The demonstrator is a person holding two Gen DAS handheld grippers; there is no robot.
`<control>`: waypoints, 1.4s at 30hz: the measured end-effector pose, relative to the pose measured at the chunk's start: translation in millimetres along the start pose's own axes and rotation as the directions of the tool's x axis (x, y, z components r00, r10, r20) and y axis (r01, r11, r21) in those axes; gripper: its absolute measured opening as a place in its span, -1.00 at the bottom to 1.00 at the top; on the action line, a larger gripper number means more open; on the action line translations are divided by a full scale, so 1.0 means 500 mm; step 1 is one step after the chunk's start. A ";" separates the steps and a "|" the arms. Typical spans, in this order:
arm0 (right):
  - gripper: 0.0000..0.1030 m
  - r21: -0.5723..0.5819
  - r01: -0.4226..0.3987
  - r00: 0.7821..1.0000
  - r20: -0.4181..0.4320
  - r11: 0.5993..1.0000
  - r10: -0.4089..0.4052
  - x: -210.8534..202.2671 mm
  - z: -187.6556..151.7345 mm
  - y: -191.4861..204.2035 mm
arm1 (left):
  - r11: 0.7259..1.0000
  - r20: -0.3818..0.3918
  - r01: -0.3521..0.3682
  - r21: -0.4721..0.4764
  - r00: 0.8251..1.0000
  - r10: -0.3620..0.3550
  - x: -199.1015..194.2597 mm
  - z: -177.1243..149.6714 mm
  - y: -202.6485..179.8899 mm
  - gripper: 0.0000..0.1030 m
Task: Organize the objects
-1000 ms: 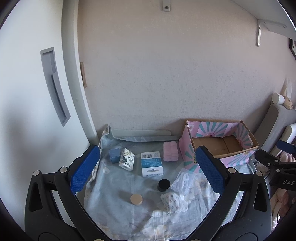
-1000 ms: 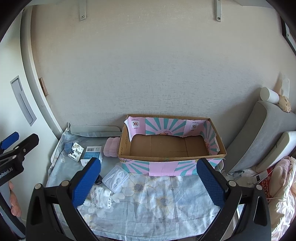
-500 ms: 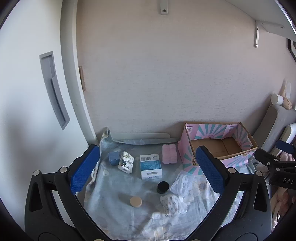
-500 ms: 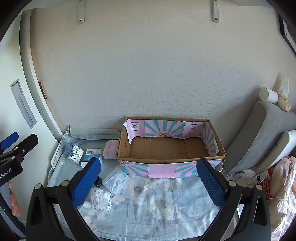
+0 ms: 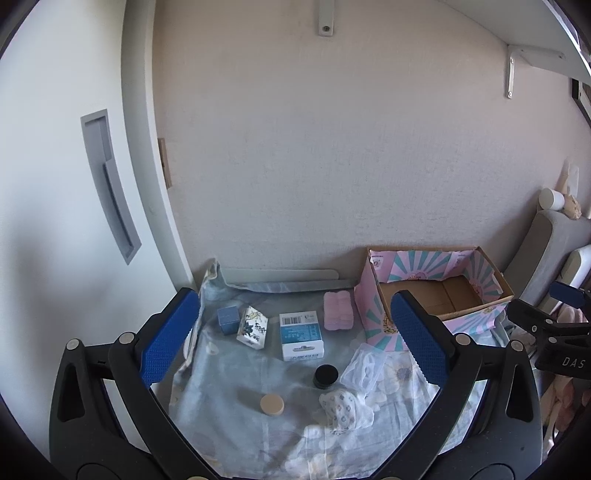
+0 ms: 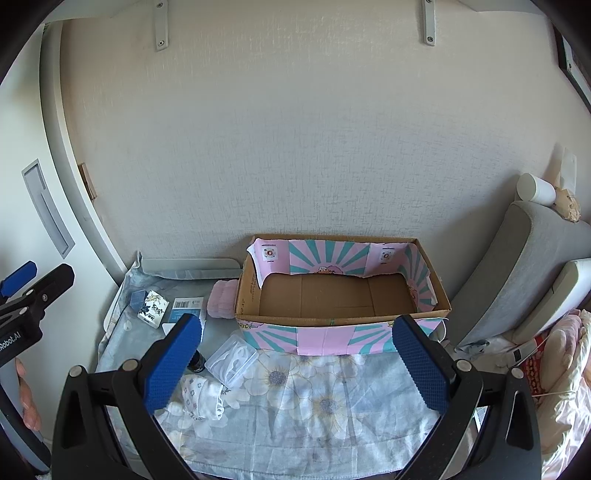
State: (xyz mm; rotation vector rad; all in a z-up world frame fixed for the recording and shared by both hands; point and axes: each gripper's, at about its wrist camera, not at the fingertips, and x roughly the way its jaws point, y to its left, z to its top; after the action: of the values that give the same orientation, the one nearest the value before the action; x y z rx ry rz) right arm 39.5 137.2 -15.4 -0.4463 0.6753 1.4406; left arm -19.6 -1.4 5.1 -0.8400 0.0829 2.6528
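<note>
A pink-and-teal cardboard box (image 6: 343, 332) stands open and holds nothing, at the table's right; its rim (image 5: 443, 250) shows in the left wrist view too. To its left on the floral cloth lie a small blue cube (image 5: 228, 319), a floral white carton (image 5: 252, 327), a blue-and-white box (image 5: 301, 335), a pink pad (image 5: 337, 309), a black jar (image 5: 325, 376), a tan lid (image 5: 272, 404), a clear plastic case (image 5: 364, 367) and a patterned cloth bundle (image 5: 341, 405). My left gripper (image 5: 295, 341) hangs open above these. My right gripper (image 6: 295, 360) is open, hovering before the box.
A grey tray (image 5: 280, 275) lies along the wall behind the items. A white door with a recessed handle (image 5: 110, 192) stands at left. A grey cushion (image 6: 517, 266) and pink bedding (image 6: 561, 369) sit at right. Wall shelf brackets (image 6: 428, 22) are overhead.
Both grippers have drawn back and risen slightly, so the table and box appear smaller and lower in view. Nothing on the table has moved.
</note>
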 end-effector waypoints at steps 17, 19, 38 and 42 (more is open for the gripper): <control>0.99 0.126 0.083 0.996 0.032 0.989 -0.087 -0.007 -0.003 0.000 | 0.999 -0.018 0.052 0.003 0.998 -0.052 -0.006 0.000 -0.002 0.99; 0.99 0.132 0.087 0.995 0.035 0.987 -0.092 -0.008 -0.004 0.000 | 0.998 -0.019 0.056 0.004 0.998 -0.056 -0.008 0.000 -0.002 0.99; 0.99 0.272 0.167 0.977 0.083 0.948 -0.196 -0.025 -0.008 0.006 | 0.996 -0.022 0.090 0.010 0.996 -0.090 -0.018 0.000 0.006 0.99; 0.99 0.274 0.168 0.977 0.082 0.947 -0.197 -0.025 -0.006 0.005 | 0.995 -0.024 0.101 0.012 0.995 -0.101 -0.019 -0.002 0.006 0.99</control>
State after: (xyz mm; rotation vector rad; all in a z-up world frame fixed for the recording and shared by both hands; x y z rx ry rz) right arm 36.6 126.1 -9.2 -0.2120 0.7090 1.1701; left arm -12.9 -7.3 9.5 -0.8487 0.0619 2.5455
